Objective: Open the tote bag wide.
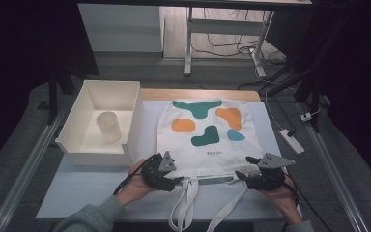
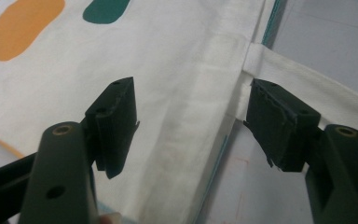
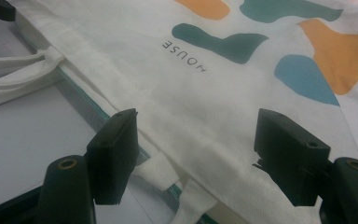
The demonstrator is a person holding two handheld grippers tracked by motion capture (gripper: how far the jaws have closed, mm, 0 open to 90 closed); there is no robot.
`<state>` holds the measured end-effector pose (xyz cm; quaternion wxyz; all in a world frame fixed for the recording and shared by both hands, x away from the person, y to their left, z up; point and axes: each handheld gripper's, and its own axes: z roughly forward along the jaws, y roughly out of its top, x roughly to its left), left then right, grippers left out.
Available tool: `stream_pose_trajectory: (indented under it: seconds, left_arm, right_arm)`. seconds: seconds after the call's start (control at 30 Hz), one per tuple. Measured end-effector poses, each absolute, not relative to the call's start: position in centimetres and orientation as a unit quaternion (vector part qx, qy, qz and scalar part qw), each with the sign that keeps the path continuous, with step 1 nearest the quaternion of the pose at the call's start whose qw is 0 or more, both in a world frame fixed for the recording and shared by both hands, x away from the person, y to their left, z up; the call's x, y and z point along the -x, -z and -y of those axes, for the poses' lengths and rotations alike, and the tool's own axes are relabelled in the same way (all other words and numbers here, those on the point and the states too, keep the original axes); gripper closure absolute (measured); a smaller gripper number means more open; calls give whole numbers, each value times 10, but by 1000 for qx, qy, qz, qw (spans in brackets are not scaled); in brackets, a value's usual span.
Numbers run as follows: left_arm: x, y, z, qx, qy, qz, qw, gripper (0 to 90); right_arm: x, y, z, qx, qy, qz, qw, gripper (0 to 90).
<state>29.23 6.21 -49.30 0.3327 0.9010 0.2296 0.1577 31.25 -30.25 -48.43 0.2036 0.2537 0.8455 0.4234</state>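
Handles: 2 white straps [image 1: 186,205] trail off the bag's mouth toward the person, over the near edge of the tabletop [image 1: 82,188].
Left gripper [image 1: 166,180]: at the near left corner of the bag's mouth; its fingers [image 2: 116,123] stand apart over the hem, 1 above the cloth and 1 above the strap root, pressing on nothing.
Right gripper [image 1: 253,175]: at the near right corner of the mouth; its fingers [image 3: 114,154] are also spread, straddling the hem beside the strap root, not pinching.
Tote bag [image 1: 207,140]: lies flat in the middle of the tabletop, mouth toward the person, printed side up.
Step in hand: judged to be taking hold of the 2 mouth corners.
How to do it well: lower both pairs of fingers over the hem; if the bag is to open, catch the top layer alone; close both sides at the same level so the cloth lifts without twisting; keep the straps out of the pinch.
Risk: the thin teal lining edge [image 3: 81,95] could slip free.
Writing: "HOUSE" in small dark capitals [image 3: 182,55], read upside down in the right gripper view; no other text is legible.
Print: green, orange and blue blobs [image 1: 207,123].
Tray [image 1: 104,147]: white, left of the bag, with a pale cup [image 1: 109,126] upright inside.
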Motion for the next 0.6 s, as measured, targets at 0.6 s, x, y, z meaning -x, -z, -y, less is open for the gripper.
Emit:
stream_pose_trajectory:
  seconds: [0.6]
  left_arm:
    - [-308,505,-36,-924,-130,-195,301,485]
  right_arm:
    - [-307,484,293,-239,-422,-853,195,301]
